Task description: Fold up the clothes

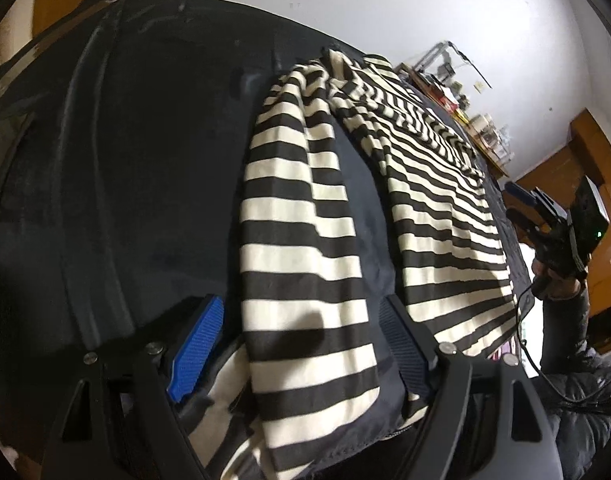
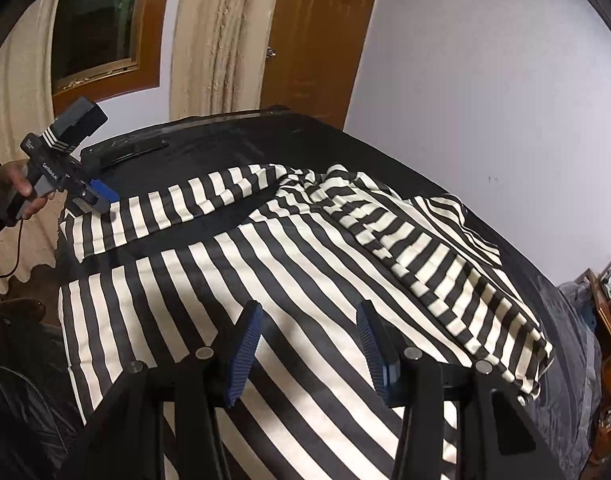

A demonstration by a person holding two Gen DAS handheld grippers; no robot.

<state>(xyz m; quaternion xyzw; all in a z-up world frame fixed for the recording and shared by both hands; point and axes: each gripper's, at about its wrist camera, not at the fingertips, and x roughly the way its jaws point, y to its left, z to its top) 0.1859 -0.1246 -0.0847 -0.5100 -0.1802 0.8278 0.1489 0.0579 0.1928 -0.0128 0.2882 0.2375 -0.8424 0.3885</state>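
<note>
Garment: striped top [image 2: 289, 264] is laid flat on dark bed cover [image 1: 125, 160].
Sleeve: striped sleeve [image 1: 301, 248] is stretched out, long axis running straight away from left gripper [image 1: 301, 344].
Left gripper: jaws are spread wide, cuff end framed between the pads, nothing clamped.
Right gripper [image 2: 309, 356]: jaws are held half open above the body hem, nothing gripped.
Nearer hand: left, judged for the sleeve fold.

A home room: curtain [image 2: 221, 40], wooden door [image 2: 321, 32], cluttered shelf [image 1: 465, 108].

soft striped knit shirt [image 2: 289, 264] on matt dark cloth cover [image 1: 125, 160]; ribbed blue pads [image 2: 245, 356].
</note>
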